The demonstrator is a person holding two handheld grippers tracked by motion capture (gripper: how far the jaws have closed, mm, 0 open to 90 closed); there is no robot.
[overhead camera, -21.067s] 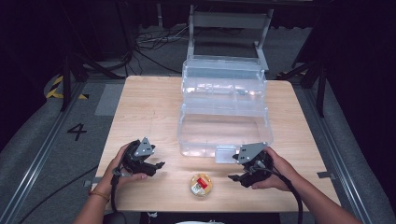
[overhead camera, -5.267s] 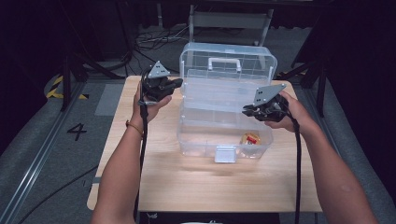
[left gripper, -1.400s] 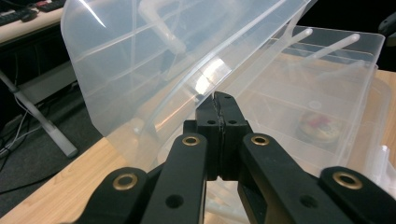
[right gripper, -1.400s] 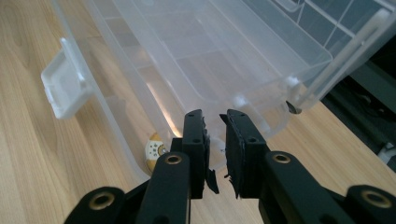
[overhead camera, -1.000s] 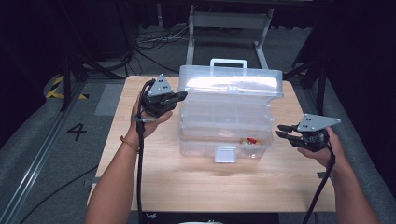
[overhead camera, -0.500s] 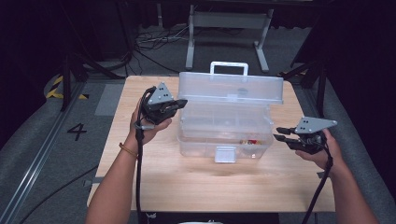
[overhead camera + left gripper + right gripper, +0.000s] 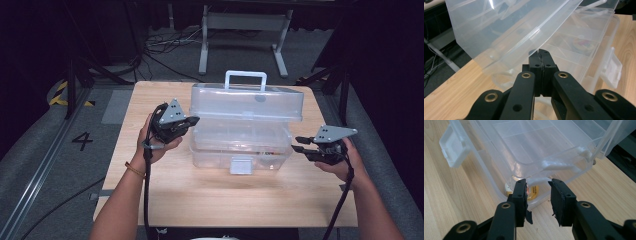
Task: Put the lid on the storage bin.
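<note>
A clear plastic tiered box stands mid-table, its lid with a white handle hanging slightly askew above the trays. My left gripper is shut at the lid's left end. In the left gripper view its tips meet the lid's lower rim. My right gripper sits at the box's right end, and its jaws have just been opening. A white hinge arm lies between them, untouched by the pads. A small round tin rests inside the box bottom.
The box's white front latch hangs loose toward me. Bare wooden table lies in front of the box. A metal stand and cables sit on the floor beyond the table's far edge.
The lid has come down toward the trays, and my left gripper sank with it. My right gripper's jaws spread wider while that hand stayed in place.
</note>
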